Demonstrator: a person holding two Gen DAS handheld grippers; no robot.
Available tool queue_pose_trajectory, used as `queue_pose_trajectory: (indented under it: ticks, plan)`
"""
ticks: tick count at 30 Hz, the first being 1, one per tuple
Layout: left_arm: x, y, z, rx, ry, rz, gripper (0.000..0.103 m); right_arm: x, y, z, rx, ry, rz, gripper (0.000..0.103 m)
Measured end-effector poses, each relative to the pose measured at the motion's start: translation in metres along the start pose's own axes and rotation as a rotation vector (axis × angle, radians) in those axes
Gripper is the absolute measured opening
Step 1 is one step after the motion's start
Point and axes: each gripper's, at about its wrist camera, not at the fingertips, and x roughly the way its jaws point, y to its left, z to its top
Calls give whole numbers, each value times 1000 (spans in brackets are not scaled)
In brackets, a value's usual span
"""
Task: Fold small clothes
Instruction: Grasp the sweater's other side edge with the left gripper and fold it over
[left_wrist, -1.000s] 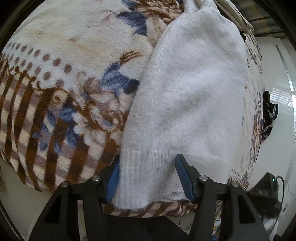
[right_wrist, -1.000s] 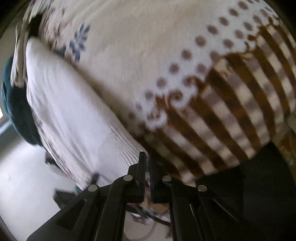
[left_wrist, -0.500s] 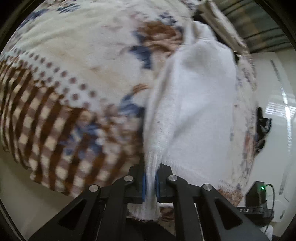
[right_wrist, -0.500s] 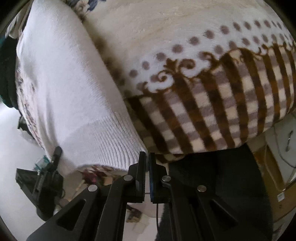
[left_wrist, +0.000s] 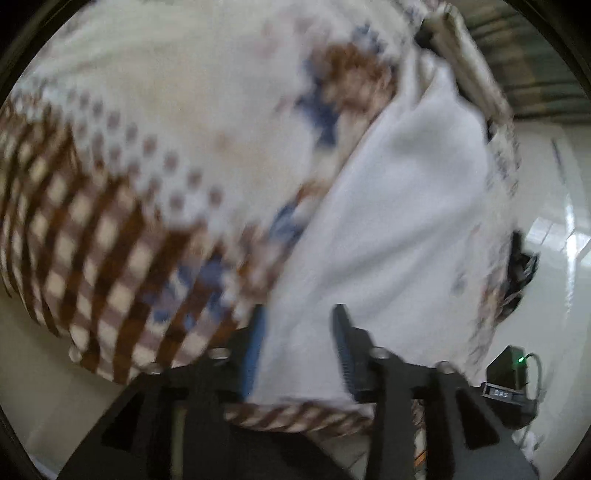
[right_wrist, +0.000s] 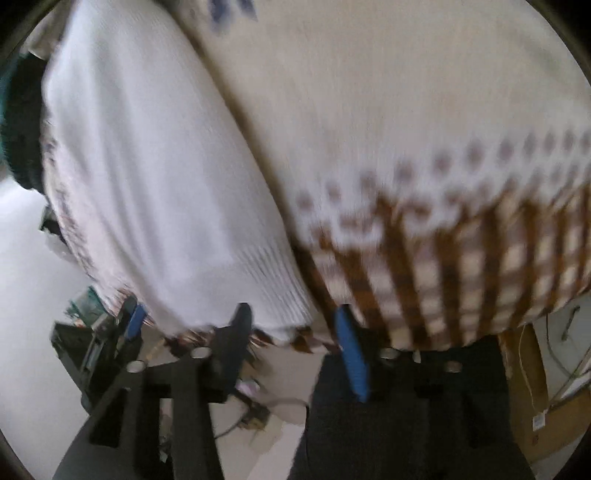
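A: Where writing shows, only a small label on the black box (left_wrist: 509, 387), too blurred to read.

B: Count?

A: One white knitted garment (left_wrist: 399, 221) on the patterned blanket (left_wrist: 147, 147). Left tongs (left_wrist: 299, 347) opening astride its hem, pads apart. Right tongs (right_wrist: 295, 339) opening, nothing gripped, just below the hem.

Left gripper (left_wrist: 299, 347) and right gripper (right_wrist: 291, 332) opening (both angled downward).
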Motion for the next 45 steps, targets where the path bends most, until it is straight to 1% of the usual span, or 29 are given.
queue_pose_trajectory:
  ticks: [1, 3, 4, 6, 8, 9, 10, 11, 12, 14, 16, 17, 18, 19, 20, 22, 24, 25, 28, 30, 32, 33, 34, 35, 36, 37, 39, 42, 45]
  plan:
    - [-9, -9, 12, -1, -35, -28, 57, -9, 4, 7, -15, -27, 7, 60]
    - [-18, -27, 48, 1, -85, -102, 60, -40, 26, 28, -38, -116, 26, 67]
    - [-17, -38, 66, 1, -101, -136, 62, -55, 40, 43, -53, -167, 33, 69]
    - [-7, -65, 115, 18, -137, -189, 63, -71, 63, 68, -68, -243, 42, 69]
    - [12, -92, 153, 41, -151, -211, 63, -82, 93, 101, -69, -304, 59, 69]
    - [27, -107, 182, 61, -142, -217, 63, -85, 107, 119, -64, -325, 68, 69]
    - [37, -117, 196, 68, -134, -212, 63, -90, 120, 141, -61, -350, 82, 69]
    - [50, -126, 214, 80, -117, -221, 63, -102, 115, 168, -64, -370, 91, 69]
    - [68, -138, 238, 96, -89, -231, 63, -104, 132, 188, -66, -393, 98, 69]
    - [92, -153, 260, 116, -66, -220, 63, -113, 149, 222, -69, -417, 116, 69]
    - [116, -163, 281, 133, -28, -203, 63, -109, 167, 253, -70, -424, 129, 69]
    - [128, -167, 284, 141, -11, -204, 60, -105, 175, 266, -72, -424, 132, 69]
    - [135, -169, 289, 153, -10, -216, 51, -102, 186, 282, -70, -423, 127, 69]
    - [136, -172, 291, 179, -26, -221, 7, -98, 184, 296, -68, -417, 120, 69]
    - [133, -173, 289, 200, -34, -215, 10, -93, 187, 310, -64, -411, 112, 69]
    - [122, -175, 295, 207, -74, -227, 9, -84, 197, 330, -65, -399, 94, 69]
    - [109, -169, 301, 210, -108, -221, 9, -78, 201, 339, -78, -384, 92, 69]
    - [108, -163, 308, 200, -114, -210, 9, -75, 199, 337, -88, -381, 89, 69]
    - [130, -150, 322, 195, -72, -148, 10, -68, 204, 346, -103, -373, 59, 69]
    - [147, -145, 327, 190, -16, -151, 11, -64, 204, 351, -94, -359, 44, 69]
    - [149, -144, 328, 181, 15, -181, 17, -64, 204, 350, -94, -352, 36, 69]
    - [146, -144, 328, 175, 24, -196, 24, -65, 204, 348, -100, -348, 33, 69]
    - [142, -145, 328, 170, 29, -207, 27, -67, 204, 344, -107, -345, 32, 69]
    - [136, -146, 325, 171, 27, -224, 35, -66, 207, 341, -115, -341, 32, 69]
    - [125, -146, 320, 176, 17, -235, 48, -69, 207, 334, -128, -333, 35, 69]
    - [116, -146, 314, 180, 9, -240, 57, -73, 205, 325, -142, -327, 39, 70]
    - [88, -141, 292, 199, -8, -249, 62, -79, 196, 298, -168, -295, 41, 71]
    - [57, -128, 251, 215, 8, -251, 62, -79, 176, 257, -198, -236, 38, 72]
    - [36, -101, 197, 229, 59, -198, 63, -67, 145, 208, -213, -153, 20, 72]
